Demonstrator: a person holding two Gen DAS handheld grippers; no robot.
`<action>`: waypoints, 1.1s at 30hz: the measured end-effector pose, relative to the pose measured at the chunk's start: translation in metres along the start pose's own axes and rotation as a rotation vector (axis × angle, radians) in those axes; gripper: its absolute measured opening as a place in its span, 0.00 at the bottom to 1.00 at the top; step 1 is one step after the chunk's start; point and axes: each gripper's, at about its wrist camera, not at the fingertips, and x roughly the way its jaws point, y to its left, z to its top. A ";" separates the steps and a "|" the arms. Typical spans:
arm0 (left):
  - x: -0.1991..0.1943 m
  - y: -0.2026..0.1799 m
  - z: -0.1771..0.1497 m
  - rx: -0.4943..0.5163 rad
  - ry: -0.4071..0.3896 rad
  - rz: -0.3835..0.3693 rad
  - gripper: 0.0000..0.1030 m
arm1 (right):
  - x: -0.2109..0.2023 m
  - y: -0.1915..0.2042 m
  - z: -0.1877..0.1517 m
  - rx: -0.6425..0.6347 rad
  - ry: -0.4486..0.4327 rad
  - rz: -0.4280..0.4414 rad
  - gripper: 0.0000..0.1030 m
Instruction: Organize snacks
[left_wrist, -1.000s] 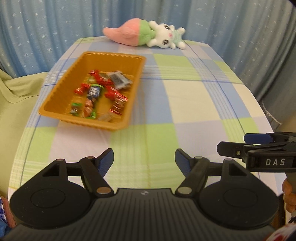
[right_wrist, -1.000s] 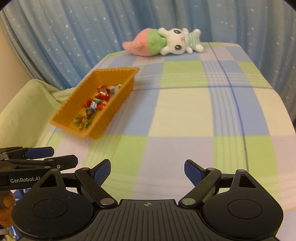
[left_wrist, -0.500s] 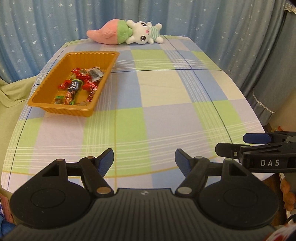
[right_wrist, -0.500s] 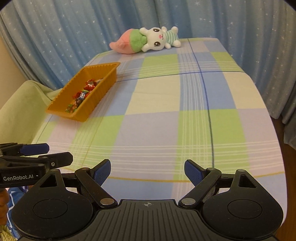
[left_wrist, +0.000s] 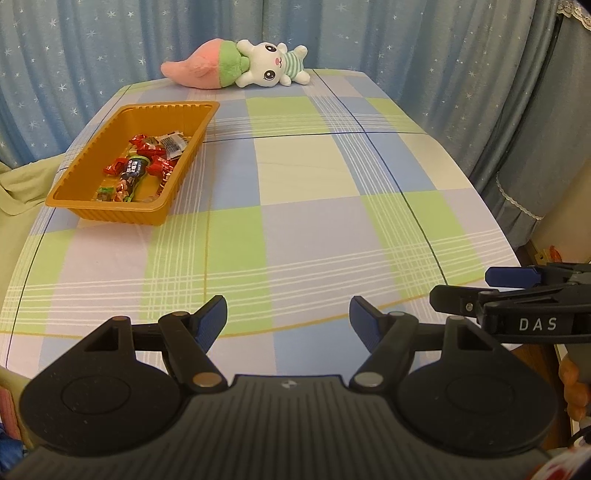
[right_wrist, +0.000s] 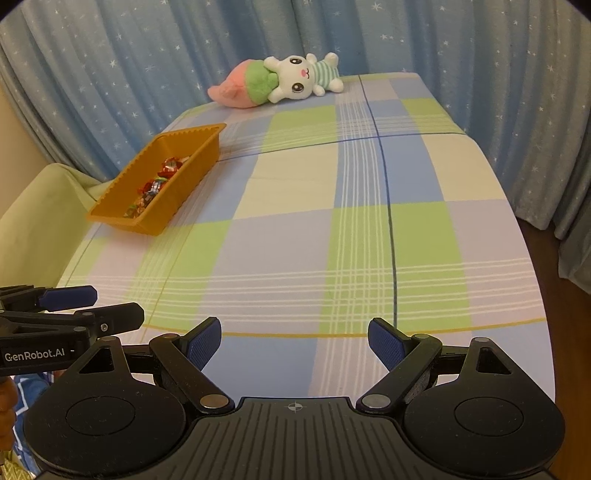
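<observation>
Holding both tools at the near edge, I have the left gripper and the right gripper spread wide with nothing between their blue pads. Beyond them lies the checked tablecloth. On the left of the table sits the orange tray, with the wrapped snacks piled inside it. At the far edge, a plush bunny lies against the starry blue curtain.

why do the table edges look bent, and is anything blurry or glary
Left wrist view: fisheye lens bows the checked tablecloth edges outward; the orange plastic tray stays sharp, with no harsh glare and only a soft shadow beside it. Right wrist view: same barrel bend, dark vignette in the corners, white plush rabbit crisp.
</observation>
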 end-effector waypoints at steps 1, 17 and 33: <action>0.000 -0.001 0.000 0.000 0.000 0.000 0.69 | 0.000 -0.001 0.000 0.000 -0.001 0.000 0.84; 0.001 -0.006 0.002 0.006 -0.001 0.001 0.69 | -0.002 -0.006 0.001 0.007 0.000 0.000 0.84; 0.002 -0.001 0.001 -0.006 0.000 0.007 0.69 | 0.001 -0.002 0.002 0.002 0.004 0.004 0.84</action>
